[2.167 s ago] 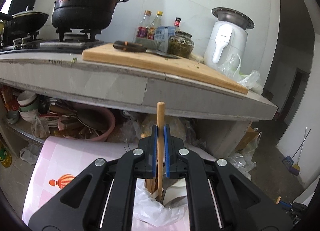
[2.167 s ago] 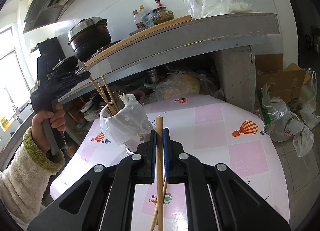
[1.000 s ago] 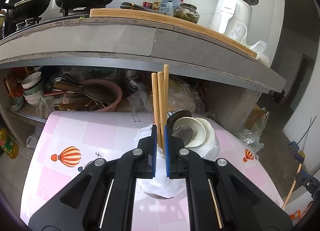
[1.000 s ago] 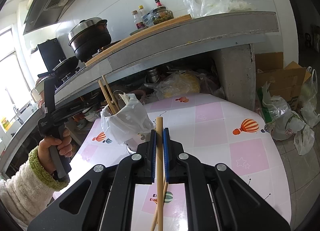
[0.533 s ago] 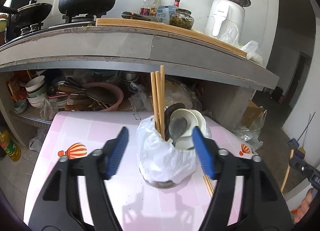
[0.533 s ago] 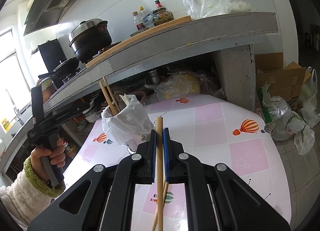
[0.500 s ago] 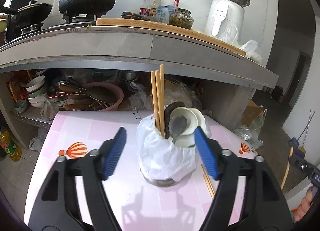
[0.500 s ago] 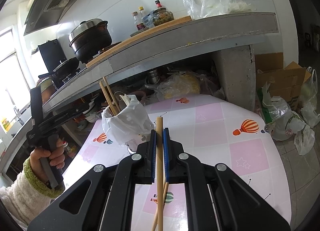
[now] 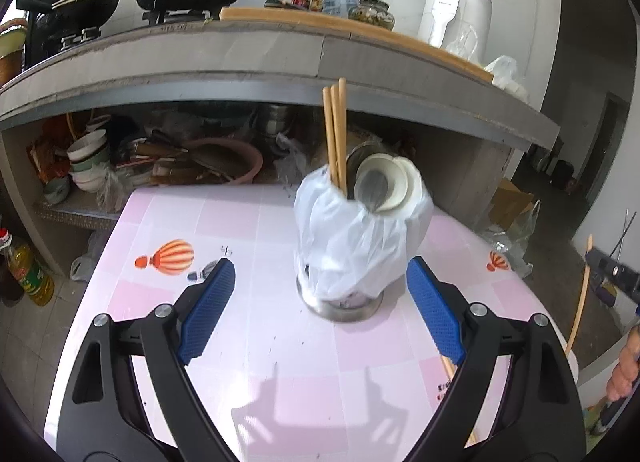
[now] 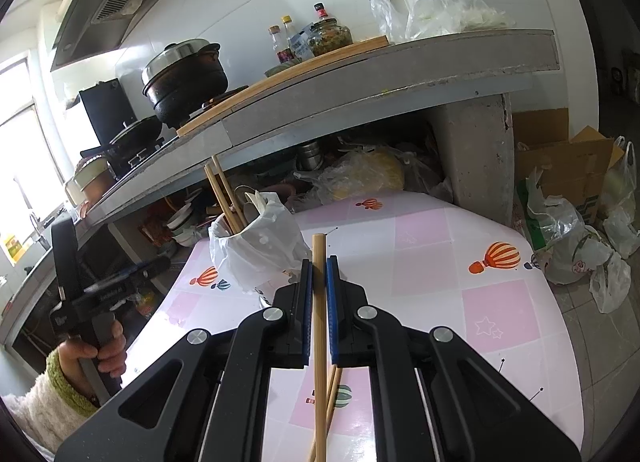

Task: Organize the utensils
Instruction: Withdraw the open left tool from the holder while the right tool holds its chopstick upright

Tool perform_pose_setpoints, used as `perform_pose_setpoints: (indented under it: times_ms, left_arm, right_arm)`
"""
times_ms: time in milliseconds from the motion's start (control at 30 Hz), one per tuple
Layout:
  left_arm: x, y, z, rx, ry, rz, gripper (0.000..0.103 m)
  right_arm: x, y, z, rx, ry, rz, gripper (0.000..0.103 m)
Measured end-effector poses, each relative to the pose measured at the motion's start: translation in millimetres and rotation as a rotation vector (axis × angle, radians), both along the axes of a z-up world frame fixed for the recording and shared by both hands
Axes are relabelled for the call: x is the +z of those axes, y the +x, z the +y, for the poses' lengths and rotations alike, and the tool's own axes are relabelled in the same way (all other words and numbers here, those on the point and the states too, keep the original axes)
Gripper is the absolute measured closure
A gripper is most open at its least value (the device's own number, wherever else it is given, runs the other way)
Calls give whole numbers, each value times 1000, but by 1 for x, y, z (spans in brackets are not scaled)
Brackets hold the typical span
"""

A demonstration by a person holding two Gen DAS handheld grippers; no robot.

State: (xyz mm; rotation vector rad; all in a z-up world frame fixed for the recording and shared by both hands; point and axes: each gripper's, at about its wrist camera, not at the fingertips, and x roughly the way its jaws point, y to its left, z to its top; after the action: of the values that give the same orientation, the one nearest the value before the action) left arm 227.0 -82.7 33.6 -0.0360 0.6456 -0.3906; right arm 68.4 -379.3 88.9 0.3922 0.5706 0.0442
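Left hand-held gripper (image 9: 316, 294) has just been opening, its blue pads wide apart with nothing between them, tilted downward. Right hand-held gripper (image 10: 319, 282) sits clamped tight on a chopstick (image 10: 319, 302), angled down. The left hand (image 10: 98, 350), in a fuzzy sleeve, grips its handle.

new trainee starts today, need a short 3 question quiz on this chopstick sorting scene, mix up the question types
1. True or false: the right gripper is shut on a chopstick.
2. What is between the left gripper's pads? A) a chopstick B) a spoon C) nothing
3. What covers the utensil holder on the table?

Key:
1. True.
2. C; its jaws have just been opening and stand wide, short of the holder.
3. A white plastic bag, with chopsticks standing in it.
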Motion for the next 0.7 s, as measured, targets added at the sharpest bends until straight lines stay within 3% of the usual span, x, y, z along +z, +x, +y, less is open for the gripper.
perform_pose_setpoints:
  times_ms: [700]
  left_arm:
    - [-10, -7, 9, 24, 3, 25, 19]
  right_arm:
    - [4, 0, 4, 4, -3, -7, 96]
